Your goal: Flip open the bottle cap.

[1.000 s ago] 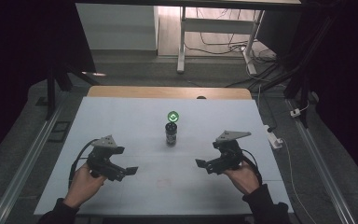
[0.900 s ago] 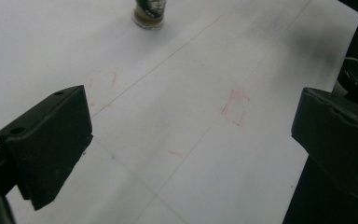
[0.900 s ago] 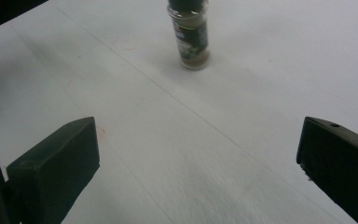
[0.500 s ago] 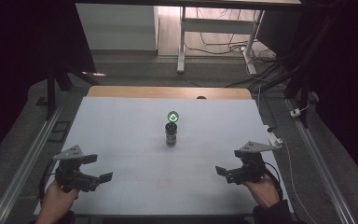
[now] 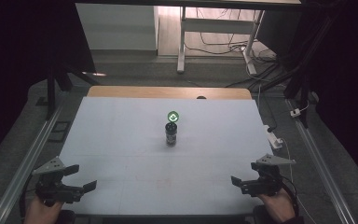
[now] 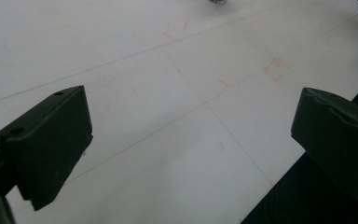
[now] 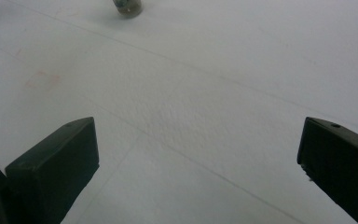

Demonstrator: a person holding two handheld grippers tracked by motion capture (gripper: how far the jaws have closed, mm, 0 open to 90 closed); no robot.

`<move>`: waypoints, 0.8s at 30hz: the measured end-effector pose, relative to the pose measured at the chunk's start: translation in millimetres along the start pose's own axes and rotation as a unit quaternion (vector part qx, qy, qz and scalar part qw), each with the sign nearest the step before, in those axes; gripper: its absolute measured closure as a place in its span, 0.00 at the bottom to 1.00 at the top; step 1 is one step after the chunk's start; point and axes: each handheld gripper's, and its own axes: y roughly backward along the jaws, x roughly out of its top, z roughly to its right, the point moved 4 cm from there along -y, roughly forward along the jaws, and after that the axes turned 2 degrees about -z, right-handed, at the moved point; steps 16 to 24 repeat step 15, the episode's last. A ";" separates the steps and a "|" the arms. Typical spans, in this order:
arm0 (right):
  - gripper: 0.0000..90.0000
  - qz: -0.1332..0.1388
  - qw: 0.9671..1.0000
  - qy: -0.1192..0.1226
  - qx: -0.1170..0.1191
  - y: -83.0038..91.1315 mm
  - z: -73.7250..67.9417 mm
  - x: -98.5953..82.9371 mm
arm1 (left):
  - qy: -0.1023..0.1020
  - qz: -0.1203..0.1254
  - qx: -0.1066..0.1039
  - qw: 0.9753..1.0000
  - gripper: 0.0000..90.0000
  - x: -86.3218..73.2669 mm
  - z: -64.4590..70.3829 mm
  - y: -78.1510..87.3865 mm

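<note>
A small dark bottle with a bright green cap stands upright in the middle of the white table. Its base shows at the top edge of the left gripper view and of the right gripper view. My left gripper hovers at the near left corner of the table, open with nothing between its jaws. My right gripper sits at the near right corner, also open and empty. Both are far from the bottle.
Faint red marks and thin pencil lines cross the table top. A white plug block lies at the right table edge. A wooden strip borders the far edge. Metal rails run along both sides.
Both grippers have drawn back from the table's middle towards the person and outwards, to the near corners. The bottle has not moved.
</note>
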 end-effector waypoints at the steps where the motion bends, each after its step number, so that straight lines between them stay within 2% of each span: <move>1: 0.00 0.001 1.000 -0.004 0.001 1.5 1.1 -1.3 | -0.001 -0.002 0.007 1.000 0.00 -1.7 -0.5 1.7; 5: 0.00 0.005 1.000 -0.013 -0.006 8.5 3.9 -5.2 | 0.006 -0.009 0.016 1.000 0.00 -7.5 -2.7 5.5; 10: 0.00 -0.001 1.000 -0.011 -0.012 13.0 3.9 -9.0 | 0.014 -0.011 0.024 1.000 0.00 -12.4 -3.7 10.7; 24: 0.00 -0.006 1.000 -0.006 -0.014 13.3 3.1 -10.4 | 0.018 -0.013 0.022 1.000 0.00 -12.2 -4.7 10.2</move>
